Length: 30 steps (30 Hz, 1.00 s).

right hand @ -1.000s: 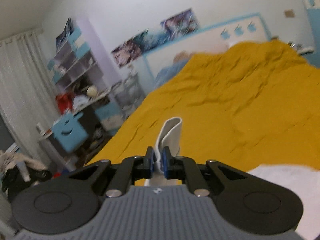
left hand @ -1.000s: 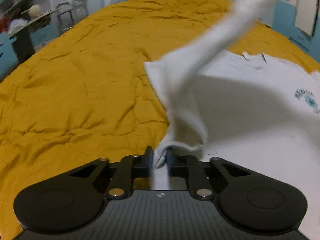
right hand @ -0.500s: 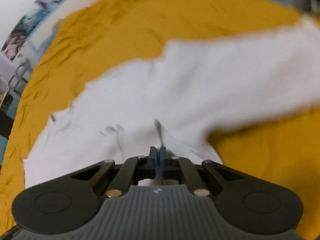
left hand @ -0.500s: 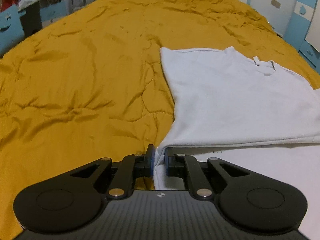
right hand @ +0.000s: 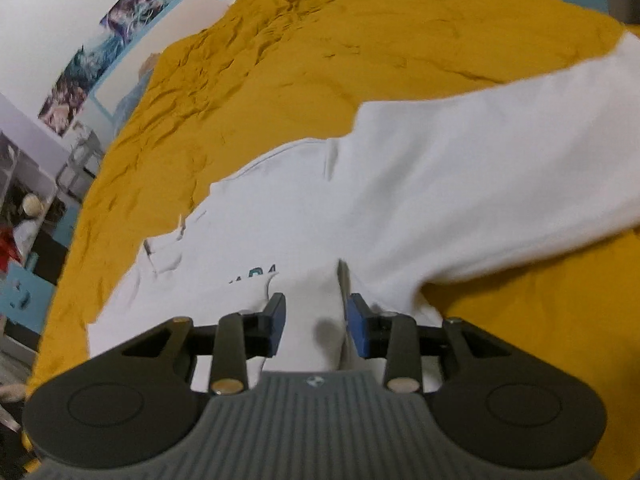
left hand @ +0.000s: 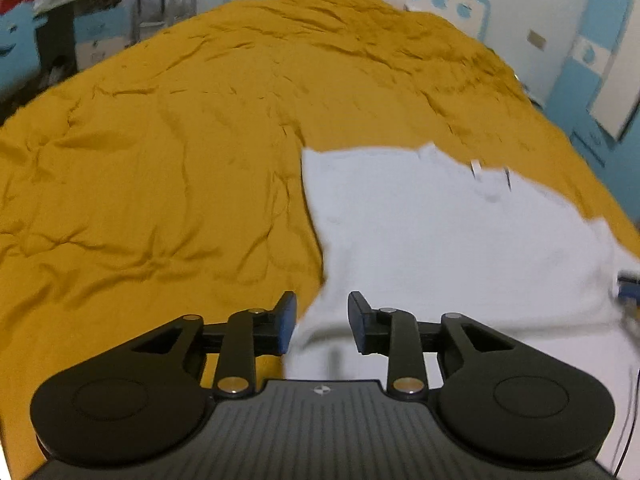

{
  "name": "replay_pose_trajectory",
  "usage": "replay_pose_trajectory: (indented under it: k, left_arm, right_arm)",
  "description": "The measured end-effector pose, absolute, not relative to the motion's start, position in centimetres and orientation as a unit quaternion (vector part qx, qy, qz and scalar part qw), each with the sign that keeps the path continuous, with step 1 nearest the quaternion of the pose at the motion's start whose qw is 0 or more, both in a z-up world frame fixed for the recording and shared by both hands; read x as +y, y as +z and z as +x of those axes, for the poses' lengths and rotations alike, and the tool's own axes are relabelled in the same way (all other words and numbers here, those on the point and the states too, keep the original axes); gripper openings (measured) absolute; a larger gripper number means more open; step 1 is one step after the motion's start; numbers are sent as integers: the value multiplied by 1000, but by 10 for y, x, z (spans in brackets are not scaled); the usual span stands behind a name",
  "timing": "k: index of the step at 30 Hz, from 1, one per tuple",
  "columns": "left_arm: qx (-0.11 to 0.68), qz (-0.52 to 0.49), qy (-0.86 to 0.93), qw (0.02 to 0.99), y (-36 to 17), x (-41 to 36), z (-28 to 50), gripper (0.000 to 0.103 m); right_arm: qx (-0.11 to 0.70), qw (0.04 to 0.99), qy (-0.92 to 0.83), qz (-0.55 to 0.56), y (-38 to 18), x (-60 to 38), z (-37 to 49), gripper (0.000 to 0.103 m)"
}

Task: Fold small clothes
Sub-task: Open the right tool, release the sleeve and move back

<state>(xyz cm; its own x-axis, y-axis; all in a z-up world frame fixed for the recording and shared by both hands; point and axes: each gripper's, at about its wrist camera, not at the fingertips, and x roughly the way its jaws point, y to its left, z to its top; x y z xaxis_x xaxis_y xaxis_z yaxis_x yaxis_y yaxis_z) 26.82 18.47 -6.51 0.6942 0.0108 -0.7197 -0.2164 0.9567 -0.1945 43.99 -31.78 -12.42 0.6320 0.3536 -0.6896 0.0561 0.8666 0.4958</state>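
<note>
A white long-sleeved shirt (left hand: 440, 240) lies flat on the mustard-yellow bedspread (left hand: 160, 160). Its left side is folded over the body. My left gripper (left hand: 322, 320) is open, its jaws standing apart over the near left edge of the shirt, holding nothing. In the right wrist view the shirt (right hand: 360, 208) shows a blue print partly covered by the folded part, and one sleeve (right hand: 520, 160) stretches out to the right. My right gripper (right hand: 316, 320) is open over the folded edge, holding nothing. Part of the right gripper (left hand: 628, 288) shows blurred at the right edge of the left wrist view.
The bedspread (right hand: 360, 40) is wrinkled and covers the whole bed. A blue and white headboard (left hand: 440, 0) stands at the far end. Shelves and cluttered furniture (left hand: 60, 20) stand along the bed's left side. Posters (right hand: 100, 52) hang on the wall.
Both grippers were shut on the shirt's left side, carried it over the body and laid it down. Both have now opened and let go of the cloth.
</note>
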Motion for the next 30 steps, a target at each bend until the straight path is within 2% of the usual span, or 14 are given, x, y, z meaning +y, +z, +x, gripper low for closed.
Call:
replay_pose_trajectory:
  k: [2, 3, 9, 10, 12, 13, 14, 19, 23, 30]
  left_arm:
    - [375, -168, 68, 909, -69, 192, 289, 48]
    - [370, -186, 77, 907, -74, 196, 301, 49]
    - [385, -289, 101, 871, -116, 219, 353, 50]
    - [384, -292, 105, 870, -121, 219, 356, 49]
    - [371, -292, 106, 875, -126, 218, 359, 29]
    - [361, -289, 105, 880, -125, 216, 356, 8]
    - [352, -286, 102, 886, -123, 215, 355, 5]
    - [294, -288, 92, 907, -103, 217, 335, 4]
    - [285, -259, 98, 917, -99, 210, 335, 4]
    - [333, -234, 141, 902, -115, 211, 346, 5]
  right_arm:
    - [419, 875, 80, 230, -123, -315, 445, 31]
    - [419, 875, 79, 229, -125, -314, 448, 31]
    - [429, 875, 77, 213, -135, -305, 466, 31]
    - [429, 875, 78, 210, -137, -304, 466, 31]
    - [429, 878, 78, 198, -139, -301, 467, 21]
    - [427, 881, 77, 190, -140, -300, 467, 10]
    - [425, 883, 78, 185, -140, -299, 465, 0]
    - [371, 904, 97, 190, -122, -299, 452, 0]
    - [330, 918, 99, 197, -105, -303, 445, 0]
    - [393, 900, 47, 182, -143, -305, 468, 0]
